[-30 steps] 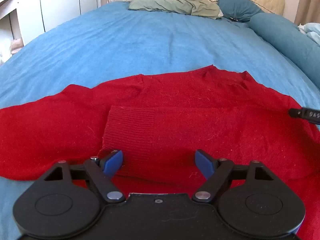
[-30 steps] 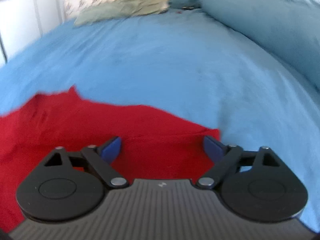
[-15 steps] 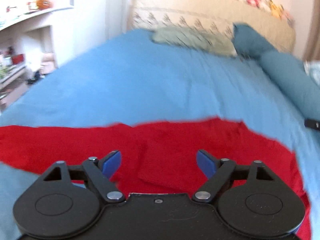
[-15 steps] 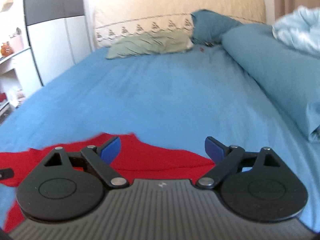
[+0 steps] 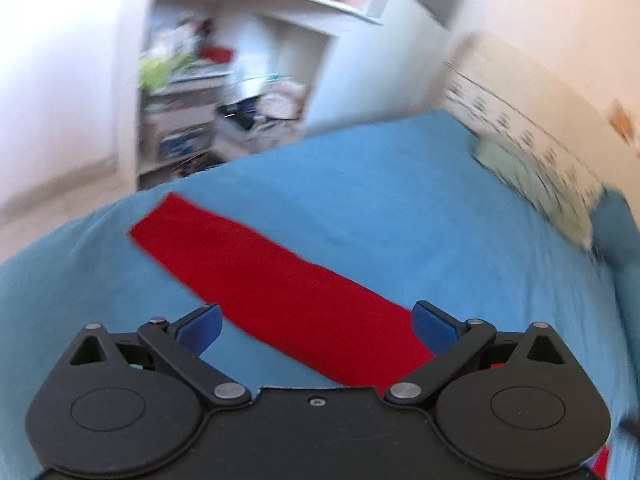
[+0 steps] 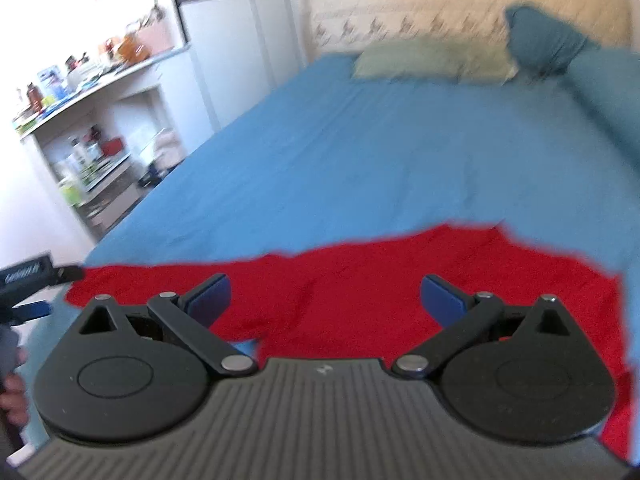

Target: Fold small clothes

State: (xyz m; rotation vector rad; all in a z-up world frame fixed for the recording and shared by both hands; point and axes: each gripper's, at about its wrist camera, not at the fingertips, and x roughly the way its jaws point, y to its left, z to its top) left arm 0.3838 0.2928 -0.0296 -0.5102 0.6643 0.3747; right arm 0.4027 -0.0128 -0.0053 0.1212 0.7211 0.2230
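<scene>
Swinging leftward since a second ago: left gripper (image 5: 314, 322), then aimed straight up the bed over the sweater's body and folded cuff, now pointing toward the white shelf unit (image 5: 224, 92) at the bed's left side, with blur across the whole left wrist view. Hovering released, blue fingers (image 5: 198, 326) spread wide, gripping nothing. Lying flat beneath and ahead of it on the blue bedsheet (image 5: 380, 208): one long sleeve of the red sweater (image 5: 280, 288), stretching diagonally from between the fingers out toward the bed's left edge. Resting farther right against the headboard, blurred: a pale green pillow (image 5: 532, 184). Moving on to the right wrist view: left gripper again showing at the far left edge, just above the sleeve end. Spreading across the near part of the bed, the red sweater's body, wrinkled, its far edge wavy, more of it in sight than half a second ago. Hanging above that cloth, right gripper (image 6: 324, 296), likewise released and wide apart, holding nothing, raised and pulled back compared with a second ago. Sitting at the far right, a teal bolster (image 6: 600, 92).
</scene>
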